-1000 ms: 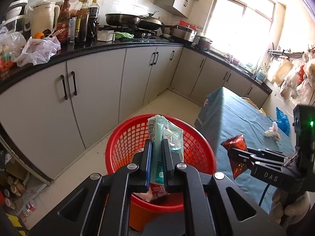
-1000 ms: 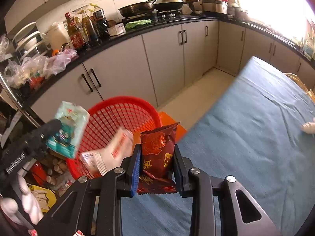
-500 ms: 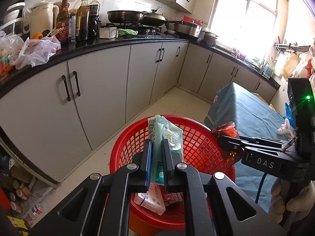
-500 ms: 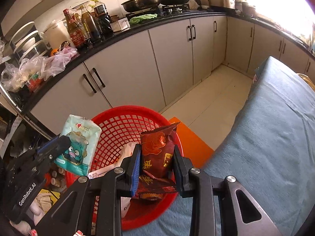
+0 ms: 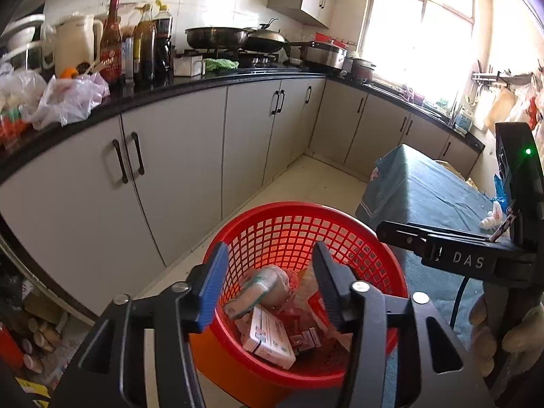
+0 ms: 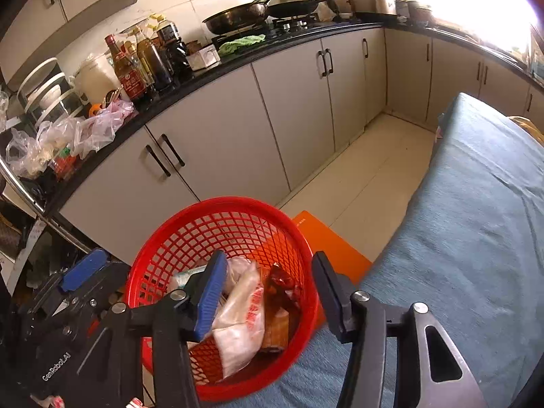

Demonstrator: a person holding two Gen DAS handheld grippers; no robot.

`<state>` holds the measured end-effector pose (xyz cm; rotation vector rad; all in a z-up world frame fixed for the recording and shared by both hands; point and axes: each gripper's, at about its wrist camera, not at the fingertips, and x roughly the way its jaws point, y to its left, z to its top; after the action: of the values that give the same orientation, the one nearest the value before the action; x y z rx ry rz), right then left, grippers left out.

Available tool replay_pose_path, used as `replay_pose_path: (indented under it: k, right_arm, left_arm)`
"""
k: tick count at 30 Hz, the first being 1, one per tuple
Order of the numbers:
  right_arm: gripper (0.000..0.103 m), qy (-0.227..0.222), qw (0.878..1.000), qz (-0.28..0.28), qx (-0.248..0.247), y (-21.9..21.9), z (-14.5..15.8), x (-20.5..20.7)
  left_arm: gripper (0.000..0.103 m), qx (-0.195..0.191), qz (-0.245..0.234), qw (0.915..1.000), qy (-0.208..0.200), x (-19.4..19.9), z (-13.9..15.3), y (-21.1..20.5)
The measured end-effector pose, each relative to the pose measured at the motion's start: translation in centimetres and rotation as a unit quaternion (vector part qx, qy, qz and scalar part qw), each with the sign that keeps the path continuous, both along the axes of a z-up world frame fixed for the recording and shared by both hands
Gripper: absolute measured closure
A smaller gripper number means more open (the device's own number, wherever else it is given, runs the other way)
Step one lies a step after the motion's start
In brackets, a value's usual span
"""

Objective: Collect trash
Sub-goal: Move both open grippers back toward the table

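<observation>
Now both of your grippers hang over the red basket (image 5: 340,227), and each of them has its jaws spread wide with nothing between them. Your left gripper (image 5: 268,292) is above the near side of the basket, and through its gap you see the trash lying on the basket floor: a white flat box (image 5: 270,338), a pale wrapper with green print (image 5: 255,292), and some small red packets (image 5: 302,338) just beside the box. Your right gripper (image 6: 268,292) is also above the basket, on the side toward the table, and between its fingers you look down on a clear white bag with red letters (image 6: 241,316) and a dark red snack packet (image 6: 282,289), which touch each other inside the basket. In the left wrist view, the body of your right gripper, with the letters DAS, reaches over the basket rim from the table side.

The basket stands on an orange stool (image 6: 326,241), just beside the edge of the table with the blue cloth (image 6: 476,238). On that cloth, well apart from the basket, a small white crumpled thing (image 5: 491,216) lies; I cannot tell what it is. Behind the basket, the grey cabinets (image 5: 170,176) run under a black counter (image 5: 210,80) with bottles and pans.
</observation>
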<state>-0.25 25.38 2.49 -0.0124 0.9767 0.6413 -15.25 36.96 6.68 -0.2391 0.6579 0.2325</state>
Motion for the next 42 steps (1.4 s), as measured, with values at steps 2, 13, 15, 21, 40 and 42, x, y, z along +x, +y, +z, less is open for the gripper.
replay_pose_path:
  k: [2, 13, 15, 21, 40, 42]
  right_arm:
    - [0.041, 0.001, 1.0, -0.007, -0.002, -0.8, 0.1, -0.4]
    - [0.024, -0.045, 0.997, -0.06, -0.018, -7.6, 1.2, -3.9]
    - [0.024, -0.047, 0.996, -0.074, -0.008, -9.5, 1.2, -4.6]
    - [0.024, 0.001, 0.995, -0.1, 0.017, -15.8, 0.5, -7.0]
    - [0.023, -0.02, 0.956, -0.292, 0.035, -38.6, 1.2, -20.2]
    - [0.023, -0.019, 0.952, -0.303, 0.036, -39.8, 0.9, -21.4]
  left_arm:
    - [0.039, 0.009, 0.003, 1.0, -0.002, -0.4, 0.3, -0.4]
    - [0.029, 0.016, 0.009, 0.9998, 0.008, -2.4, 1.3, -3.2]
    - [0.028, 0.013, 0.003, 0.9999, 0.008, -2.8, 1.5, -4.0]
    - [0.028, 0.019, -0.016, 0.9997, 0.008, -4.0, 2.2, -7.2]
    - [0.022, -0.015, -0.119, 0.9924, 0.027, -7.5, 2.1, -18.5]
    - [0.022, -0.017, -0.129, 0.9912, 0.027, -8.1, 2.1, -19.3]
